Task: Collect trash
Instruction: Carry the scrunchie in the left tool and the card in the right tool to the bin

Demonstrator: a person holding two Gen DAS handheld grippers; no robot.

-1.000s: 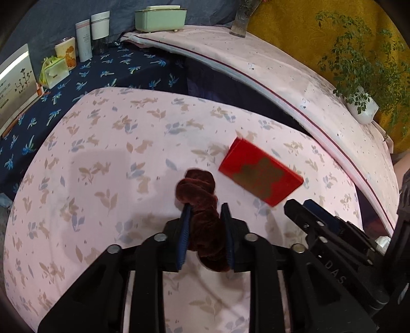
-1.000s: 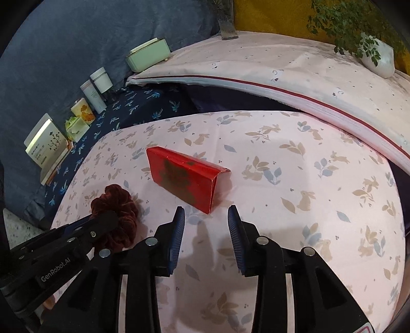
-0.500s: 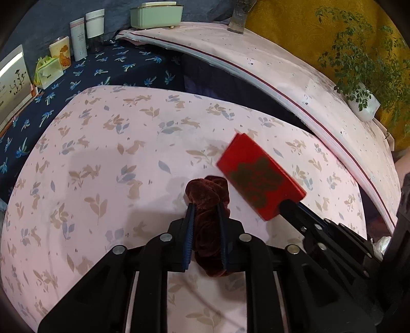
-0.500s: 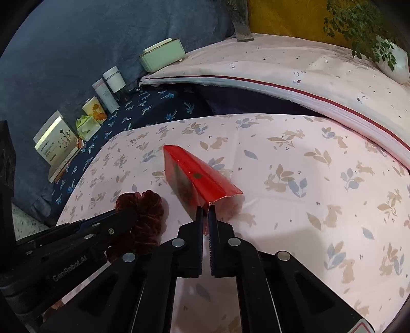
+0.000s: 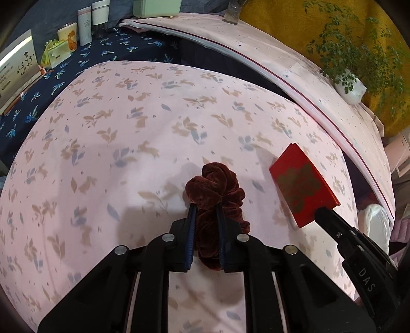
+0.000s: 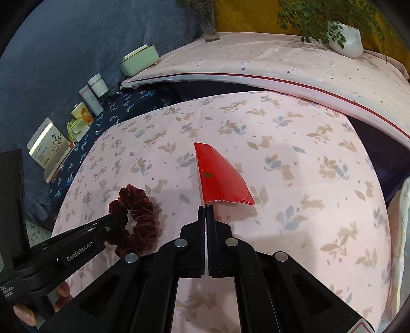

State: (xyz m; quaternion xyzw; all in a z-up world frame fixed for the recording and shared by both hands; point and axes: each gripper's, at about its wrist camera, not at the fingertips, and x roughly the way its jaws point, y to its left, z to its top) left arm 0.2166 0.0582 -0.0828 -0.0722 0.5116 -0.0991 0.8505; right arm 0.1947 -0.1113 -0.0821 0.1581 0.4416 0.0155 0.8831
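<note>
A dark red velvet scrunchie [image 5: 215,184] is bunched between the blue pads of my left gripper [image 5: 206,208], whose jaws are closing on it and press its fabric. In the right wrist view the scrunchie [image 6: 138,215] hangs from the left gripper [image 6: 120,217] just over the pink leaf-print bed cover [image 6: 307,179]. My right gripper [image 6: 205,208] is shut on the near edge of a flat red box [image 6: 220,176], which is tilted up off the cover. From the left wrist view, the red box [image 5: 299,184] sticks out of the right gripper [image 5: 320,212] at the right.
A pale folded quilt [image 5: 282,64] lies behind the bed cover, with a white plant pot [image 5: 351,87] on it. Bottles [image 5: 84,23], a green pouch [image 5: 55,52] and a booklet [image 5: 15,66] stand on dark blue cloth at the far left. A hand [image 6: 25,312] shows at bottom left.
The right gripper shut on the red box's edge and tipped it up off the cover. The left gripper squeezed tighter on the scrunchie, and both moved apart across the bed.
</note>
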